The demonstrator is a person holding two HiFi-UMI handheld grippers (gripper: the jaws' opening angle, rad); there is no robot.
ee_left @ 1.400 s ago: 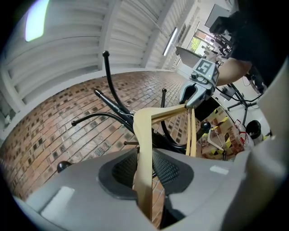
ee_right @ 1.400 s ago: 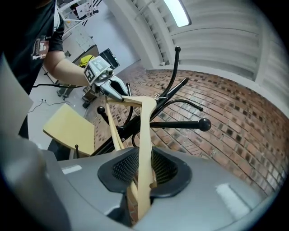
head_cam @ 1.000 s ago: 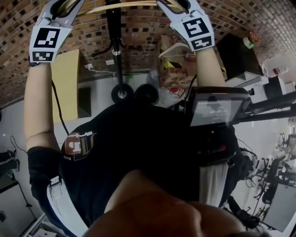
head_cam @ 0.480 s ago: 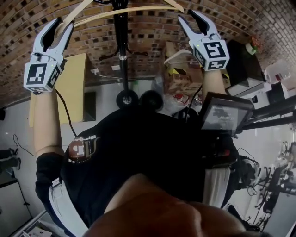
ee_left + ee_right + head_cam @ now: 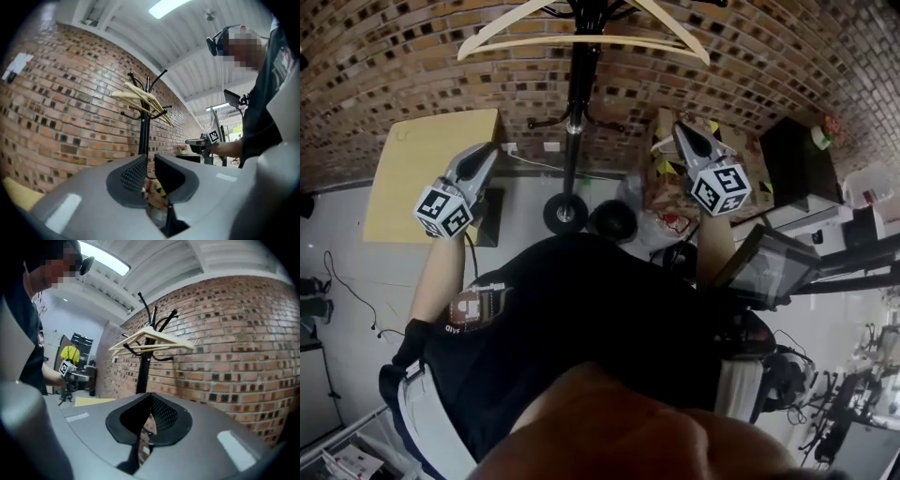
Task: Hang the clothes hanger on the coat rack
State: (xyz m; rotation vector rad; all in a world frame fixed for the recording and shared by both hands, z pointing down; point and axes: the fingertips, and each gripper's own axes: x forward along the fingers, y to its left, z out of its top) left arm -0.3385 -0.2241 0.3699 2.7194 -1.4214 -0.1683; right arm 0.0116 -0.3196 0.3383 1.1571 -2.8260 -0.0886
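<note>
The grey floor (image 5: pixel 356 253) carries the coat rack (image 5: pixel 577 103) on its round base (image 5: pixel 565 214). Just beside it at 3 o'clock sits a black round thing (image 5: pixel 612 220), with a cardboard box (image 5: pixel 670 183) at 2 and a yellow board (image 5: pixel 431 173) at 9.

We lowered both grippers away from the clothes hanger (image 5: pixel 516 42), leaving it hanging on the coat rack (image 5: pixel 578 103). On the left gripper (image 5: pixel 485 155) the jaws had just been closing to a narrow gap (nothing between them); on the right gripper (image 5: pixel 682 129) they had closed fully.
</note>
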